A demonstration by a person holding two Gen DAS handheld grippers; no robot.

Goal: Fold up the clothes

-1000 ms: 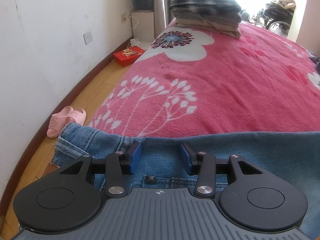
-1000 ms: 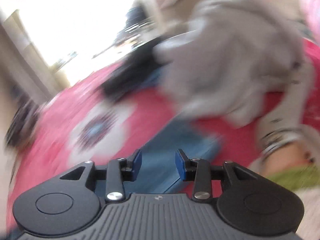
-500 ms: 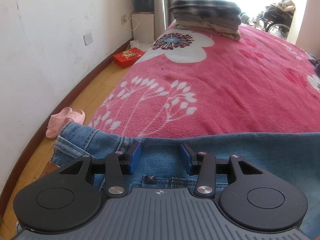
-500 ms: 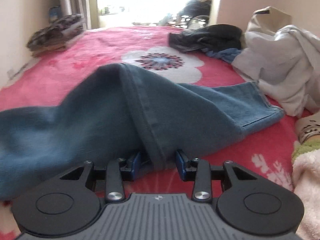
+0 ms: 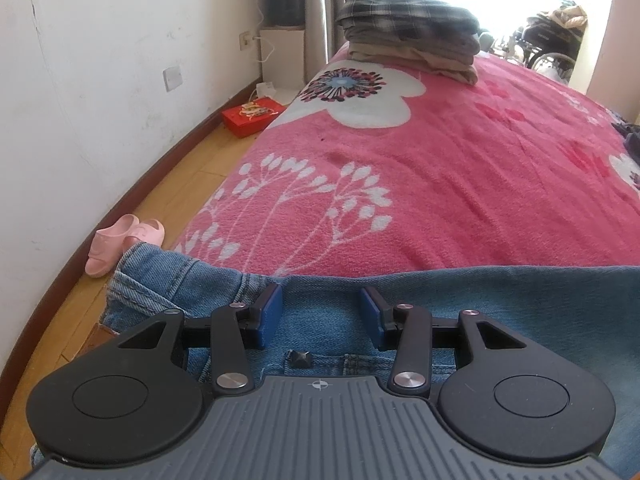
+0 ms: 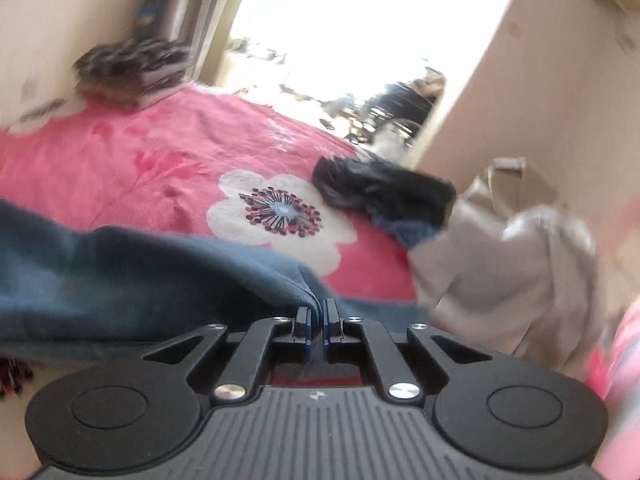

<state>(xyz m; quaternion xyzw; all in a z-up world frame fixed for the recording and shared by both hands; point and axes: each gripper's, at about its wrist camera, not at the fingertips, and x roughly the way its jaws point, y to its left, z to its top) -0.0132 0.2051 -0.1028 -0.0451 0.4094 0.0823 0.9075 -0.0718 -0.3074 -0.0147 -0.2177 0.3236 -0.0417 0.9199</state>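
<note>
Blue jeans lie along the near edge of the pink flowered blanket, their waistband and stud button right under my left gripper. Its blue pads stand apart, the denim lying flat between and below them. In the blurred right wrist view, my right gripper is shut on a pinched ridge of the jeans, lifted a little off the blanket. The denim trails away to the left from the pads.
A stack of folded clothes sits at the bed's far end. A black garment and a pale grey one lie at the right. On the floor by the white wall are pink slippers and a red box.
My right gripper closed on the fold of denim that lay between its jaws, then rolled and swung sideways with it. The left gripper has kept still over the waistband.
</note>
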